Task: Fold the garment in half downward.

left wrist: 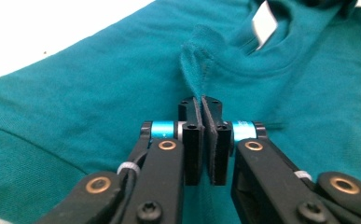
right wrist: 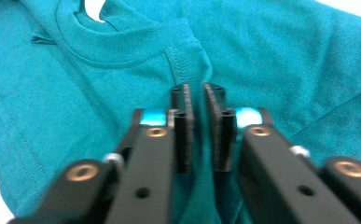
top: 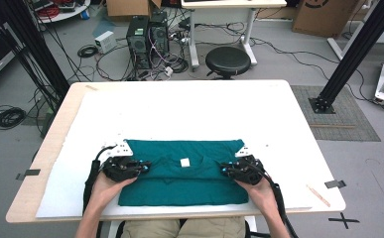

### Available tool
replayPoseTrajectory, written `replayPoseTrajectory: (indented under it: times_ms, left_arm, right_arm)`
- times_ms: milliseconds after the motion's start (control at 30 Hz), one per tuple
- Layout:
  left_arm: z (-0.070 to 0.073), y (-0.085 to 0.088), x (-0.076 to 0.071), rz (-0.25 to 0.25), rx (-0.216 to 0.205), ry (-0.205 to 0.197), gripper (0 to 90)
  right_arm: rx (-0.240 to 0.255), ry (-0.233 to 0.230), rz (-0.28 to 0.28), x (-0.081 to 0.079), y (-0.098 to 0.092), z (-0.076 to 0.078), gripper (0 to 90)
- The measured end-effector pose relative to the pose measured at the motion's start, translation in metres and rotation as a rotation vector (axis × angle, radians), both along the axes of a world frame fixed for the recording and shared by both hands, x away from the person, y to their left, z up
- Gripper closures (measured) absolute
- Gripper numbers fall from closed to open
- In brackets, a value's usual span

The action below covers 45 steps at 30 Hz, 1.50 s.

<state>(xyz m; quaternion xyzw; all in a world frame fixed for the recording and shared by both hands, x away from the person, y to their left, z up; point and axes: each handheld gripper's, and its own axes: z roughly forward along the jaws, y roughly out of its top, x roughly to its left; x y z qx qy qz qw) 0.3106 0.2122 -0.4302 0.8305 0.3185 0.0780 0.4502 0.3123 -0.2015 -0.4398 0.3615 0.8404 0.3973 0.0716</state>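
a teal shirt (top: 182, 173) lies folded flat on the white table (top: 189, 109), near the front edge, right before the person. its collar faces up, with a small white label (top: 184, 162) at the neck.

the left tongs (top: 142, 169) rest on the shirt's left part, held by the left hand (top: 107, 186). in the left gripper view the left tongs (left wrist: 201, 105) are clamped on a raised pleat of the shirt (left wrist: 75, 107) at the shoulder seam, just beside the collar; the cloth stands up in a ridge past the tips, and the label (left wrist: 265, 23) shows farther off.

the right tongs (top: 223, 170) rest on the shirt's right part, held by the right hand (top: 261, 191). in the right gripper view the right tongs (right wrist: 196, 93) pinch a fold of the shirt (right wrist: 285, 60) at the other shoulder seam, beside the collar ribbing; cloth fills the narrow slit between the pads.

both tongs point inward, toward each other, with the collar between them.
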Motion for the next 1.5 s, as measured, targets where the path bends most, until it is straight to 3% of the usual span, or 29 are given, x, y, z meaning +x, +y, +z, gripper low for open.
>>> replayPoseTrajectory:
  times_ms: [267,433,600,667,767,833,933,1133,1333,1433,1500]
  left_arm:
    - [0.007,0.010,-0.032,-0.019,-0.050,-0.041,87.5]
    - [0.005,0.009,-0.051,-0.058,-0.026,-0.043,87.0]
    - [-0.007,0.012,-0.063,-0.063,0.012,-0.005,86.1]
    - [-0.008,0.018,-0.066,-0.063,-0.012,0.007,81.3]
    - [-0.001,0.025,-0.069,-0.029,-0.075,-0.025,73.1]
    - [0.003,0.025,-0.069,-0.021,-0.110,-0.053,72.0]
    - [0.003,0.014,-0.069,-0.032,-0.095,-0.083,69.5]
    - [-0.002,-0.011,-0.063,-0.027,-0.027,-0.100,65.3]
    - [-0.011,-0.026,-0.057,-0.080,0.030,-0.050,64.5]
    - [-0.013,-0.026,-0.064,-0.148,0.052,-0.019,66.7]
    - [-0.012,-0.025,-0.068,-0.178,0.044,-0.004,67.4]
  right_arm:
    - [0.106,-0.012,0.034,-0.023,-0.016,0.005,88.5]
    - [0.118,-0.002,0.065,-0.043,-0.020,-0.001,88.3]
    - [0.110,0.028,0.072,-0.053,-0.024,-0.008,85.2]
    - [0.114,0.041,0.078,-0.056,-0.027,-0.010,79.5]
    - [0.151,0.037,0.057,-0.060,-0.033,-0.004,76.0]
    - [0.189,0.007,0.041,-0.059,-0.035,0.003,74.2]
    - [0.206,-0.022,0.037,-0.056,-0.027,0.011,71.0]
    - [0.152,-0.047,0.042,-0.047,0.006,0.008,62.7]
    - [0.102,-0.045,0.061,-0.042,0.029,0.004,60.9]
    - [0.104,-0.022,0.100,-0.049,0.026,0.002,63.6]
    - [0.112,0.000,0.121,-0.055,0.019,0.000,64.4]
